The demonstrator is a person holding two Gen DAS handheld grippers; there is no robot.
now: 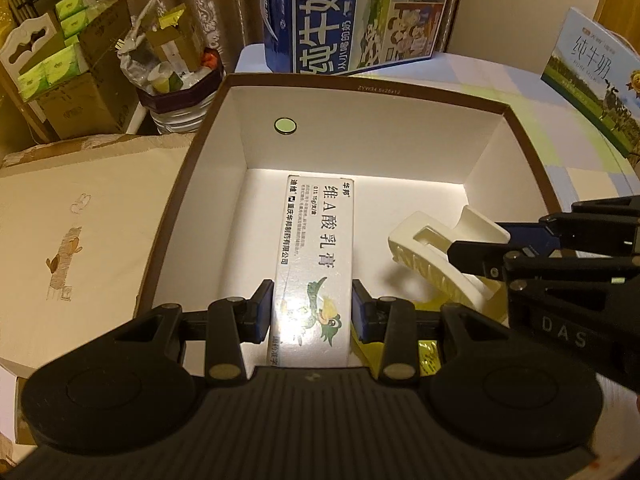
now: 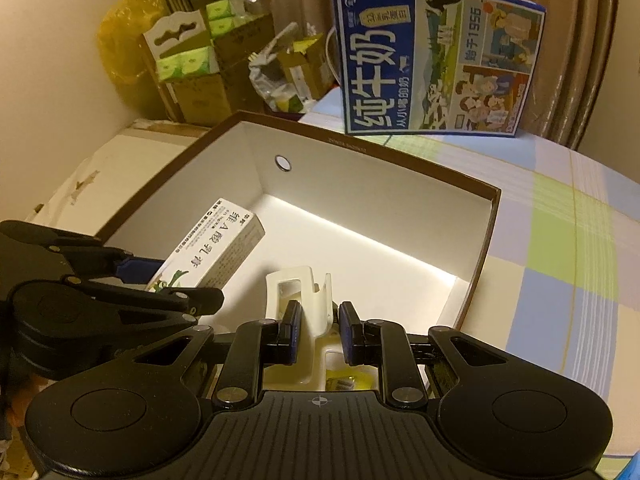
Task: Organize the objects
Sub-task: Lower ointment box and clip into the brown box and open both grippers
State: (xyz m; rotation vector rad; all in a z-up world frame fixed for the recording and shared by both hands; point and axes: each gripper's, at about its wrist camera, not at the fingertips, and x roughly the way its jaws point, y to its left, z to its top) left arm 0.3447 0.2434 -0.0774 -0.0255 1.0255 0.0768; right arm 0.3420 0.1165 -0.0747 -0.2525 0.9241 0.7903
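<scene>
Yellow packaging (image 2: 346, 382) shows under my right gripper (image 2: 319, 332), mostly hidden by the tools, so I can't tell what it is. Inside the white, brown-rimmed box (image 1: 360, 92) on the checked cloth (image 2: 560, 240) I see the carton (image 1: 314, 264) and the clip (image 1: 444, 256), both over the floor, though I can't tell whether either rests on it. My left gripper (image 1: 313, 312) is nearly closed, pads pressing the carton's sides, and my right is clamped tight on the clip.
</scene>
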